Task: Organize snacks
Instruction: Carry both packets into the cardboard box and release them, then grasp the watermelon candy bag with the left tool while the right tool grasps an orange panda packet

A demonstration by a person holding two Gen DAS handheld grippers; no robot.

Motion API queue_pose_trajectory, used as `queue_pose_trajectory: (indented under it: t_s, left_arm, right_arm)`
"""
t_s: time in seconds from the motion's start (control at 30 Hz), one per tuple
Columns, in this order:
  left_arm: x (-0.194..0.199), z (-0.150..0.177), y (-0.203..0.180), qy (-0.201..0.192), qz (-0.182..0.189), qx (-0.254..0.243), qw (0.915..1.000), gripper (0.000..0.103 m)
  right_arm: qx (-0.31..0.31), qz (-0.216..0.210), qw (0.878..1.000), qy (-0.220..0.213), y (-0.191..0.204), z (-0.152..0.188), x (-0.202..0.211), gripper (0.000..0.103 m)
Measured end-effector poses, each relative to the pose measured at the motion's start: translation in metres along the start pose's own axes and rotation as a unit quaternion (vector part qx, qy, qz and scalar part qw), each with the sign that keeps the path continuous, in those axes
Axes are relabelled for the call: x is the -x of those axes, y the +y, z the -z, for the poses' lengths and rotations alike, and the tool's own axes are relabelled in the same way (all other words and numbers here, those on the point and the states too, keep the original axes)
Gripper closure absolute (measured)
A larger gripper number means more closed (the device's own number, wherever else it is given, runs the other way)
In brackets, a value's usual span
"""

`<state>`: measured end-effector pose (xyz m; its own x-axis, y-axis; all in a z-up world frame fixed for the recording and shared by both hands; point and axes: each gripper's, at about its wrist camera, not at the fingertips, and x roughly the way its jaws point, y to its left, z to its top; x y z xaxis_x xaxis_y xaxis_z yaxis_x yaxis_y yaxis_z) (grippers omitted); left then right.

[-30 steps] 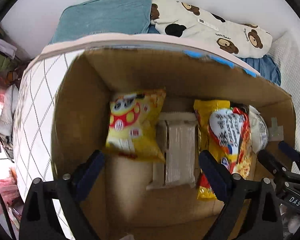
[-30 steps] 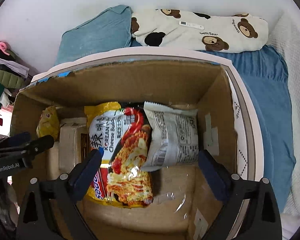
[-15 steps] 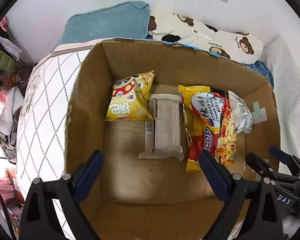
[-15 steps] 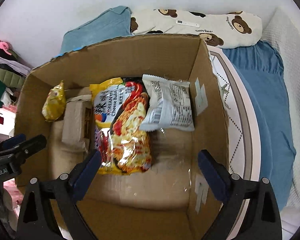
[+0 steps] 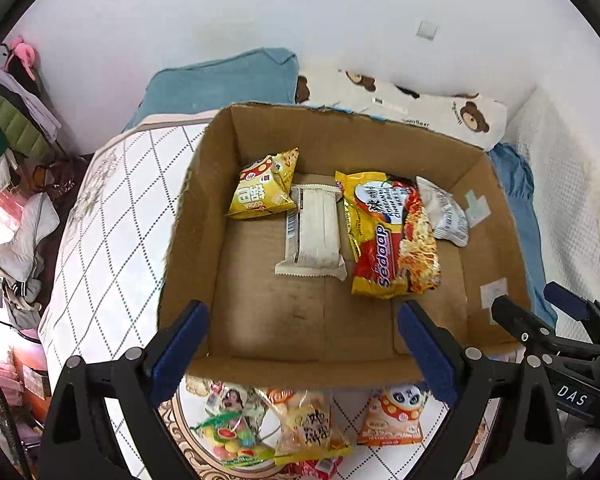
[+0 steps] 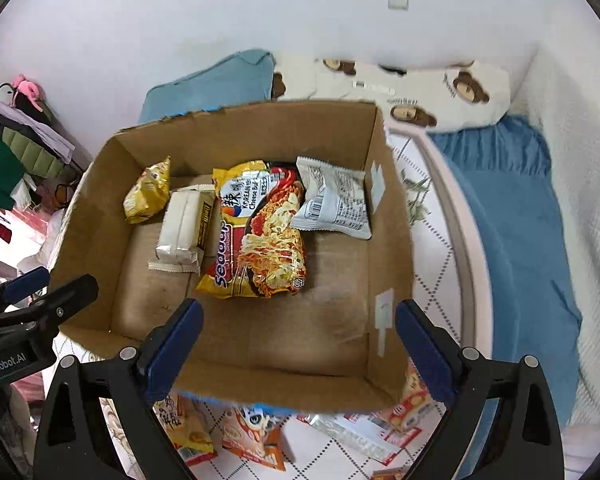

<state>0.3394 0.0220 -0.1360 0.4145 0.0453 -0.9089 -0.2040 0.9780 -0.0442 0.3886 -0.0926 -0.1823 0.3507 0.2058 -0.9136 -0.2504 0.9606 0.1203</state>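
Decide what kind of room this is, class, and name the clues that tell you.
Most likely a bedroom: a bear-print pillow and blue blanket lie on a quilted mattress, with clothes piled nearby.

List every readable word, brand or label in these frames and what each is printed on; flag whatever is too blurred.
"Sedaap" and "KOREAN" "Cheese": noodle pack.
"GUOBA": yellow snack bag.
"DAS": right gripper body, seen from the left wrist.
"GenRobot.AI": left gripper body, seen from the right wrist.
"Bear": pillow, other words blurred.
Grey pack: barcode and fine print, unreadable.
White bar: barcode only, unreadable.
Snacks under the box: Chinese characters, too blurred.
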Motion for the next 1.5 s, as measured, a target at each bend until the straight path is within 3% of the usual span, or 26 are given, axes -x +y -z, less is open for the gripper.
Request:
queue_pose_trajectory:
  t_s: [0.53,0.77,1.0,1.1,1.33,1.43,1.5]
  left_arm:
    - [0.084,0.051,-0.015,-0.085,0.002,-0.006,0.9963,0.006]
    - [0.098,0.06,-0.024,-0.1,-0.008,-0.008,0.9949,0.006]
    - [0.092,0.073,-0.02,-0.108,-0.051,0.008,0.9928,0.006]
    - [0.074,0.085,-0.006,-0.08,-0.076,0.021,0.9936,0.006]
    - [0.004,0.133,0.045,0.049,-0.123,0.056,0.9896,0.006]
    - [-0.02,0.153,0.065,0.096,-0.128,0.075,0.9843,0.006]
    - [-0.036,0.165,0.079,0.133,-0.109,0.106,0.9793,0.006]
  right_arm:
    - [-0.008,-0.008,0.995,-0.096,-0.001,0.048,0.098,0.004]
    - [-0.027,-0.032,0.993,-0.108,-0.007,0.064,0.12,0.004]
    - [-0.045,-0.063,0.992,-0.1,-0.017,0.081,0.116,0.004]
    - [-0.049,-0.079,0.993,-0.068,-0.019,0.091,0.091,0.004]
    - [-0.033,-0.085,0.994,0.053,-0.002,0.119,-0.015,0.004]
    - [-0.03,-0.088,0.993,0.078,0.008,0.127,-0.053,0.004]
    - [-0.022,-0.08,0.992,0.09,0.016,0.13,-0.072,0.007]
